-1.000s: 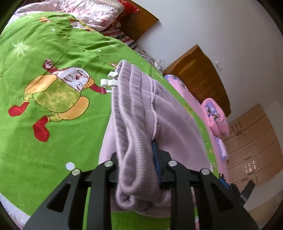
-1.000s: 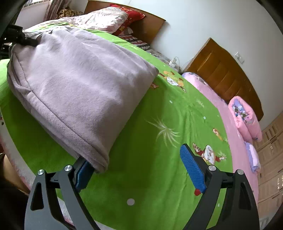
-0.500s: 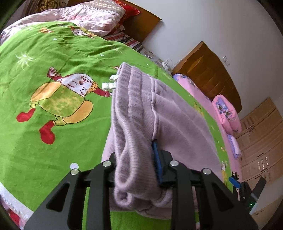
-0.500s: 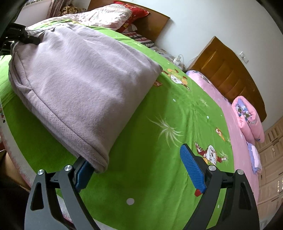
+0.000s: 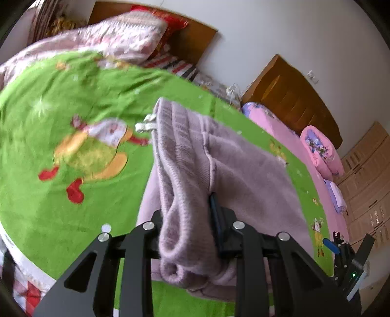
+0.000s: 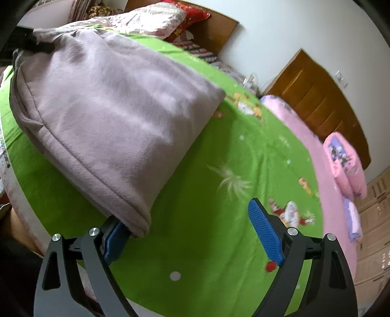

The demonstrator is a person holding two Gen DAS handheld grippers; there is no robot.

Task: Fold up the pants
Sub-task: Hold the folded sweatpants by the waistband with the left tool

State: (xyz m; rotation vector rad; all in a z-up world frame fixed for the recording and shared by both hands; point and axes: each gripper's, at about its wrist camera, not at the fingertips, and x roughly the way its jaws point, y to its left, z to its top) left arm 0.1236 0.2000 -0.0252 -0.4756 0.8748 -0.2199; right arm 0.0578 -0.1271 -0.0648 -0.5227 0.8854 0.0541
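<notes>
No brand, label or writing is readable anywhere. Your left gripper (image 5: 189, 219) is clamped on the bunched waistband end of the mauve pants (image 5: 219, 165), which lie folded on the green cartoon-print blanket (image 5: 73, 195). Your right gripper (image 6: 192, 234) stands wide apart; the pants' corner (image 6: 136, 219) drapes over its left blue pad, unpinched. Around the bed you have patterned pillows (image 6: 151, 19), wooden headboards (image 6: 316, 97), a white wall, a pink bed (image 6: 304, 136) and pale wooden cabinets (image 5: 365, 170).

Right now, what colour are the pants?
The pants are a pale lilac-grey, plain with no pattern. The right wrist view shows them best.
</notes>
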